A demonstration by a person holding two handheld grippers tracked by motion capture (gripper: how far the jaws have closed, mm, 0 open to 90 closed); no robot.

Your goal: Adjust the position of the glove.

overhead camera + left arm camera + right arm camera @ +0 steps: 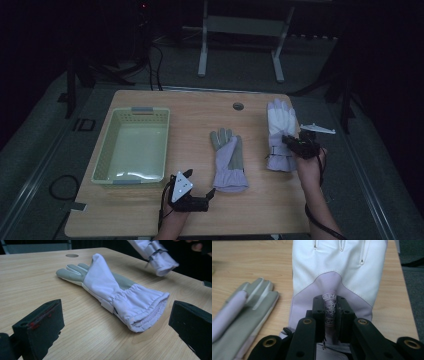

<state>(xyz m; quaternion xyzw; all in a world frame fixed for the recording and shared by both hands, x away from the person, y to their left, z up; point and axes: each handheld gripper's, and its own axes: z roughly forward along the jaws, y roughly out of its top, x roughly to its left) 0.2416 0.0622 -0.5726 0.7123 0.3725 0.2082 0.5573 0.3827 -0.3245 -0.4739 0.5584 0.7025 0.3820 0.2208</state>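
Note:
Two pale lilac-and-white gloves are on the wooden table (pixel 200 107). One glove (pixel 229 159) (pixel 112 290) (pixel 239 315) lies flat at the middle, grey palm up, cuff toward me. The other glove (pixel 280 135) (pixel 337 272) (pixel 155 255) is at the right. My right gripper (pixel 292 143) (pixel 330 315) is shut on a pinched fold of its back, near the wrist, and that end hangs lifted off the table. My left gripper (pixel 210 194) (pixel 115 327) rests low on the table before the middle glove's cuff, jaws wide apart, nothing between them.
A pale green plastic basket (pixel 107 150) with nothing inside stands at the table's left. A round cable hole (pixel 238 106) is in the table's far edge. Beyond the table stands a white frame (pixel 240 40) on a dark floor.

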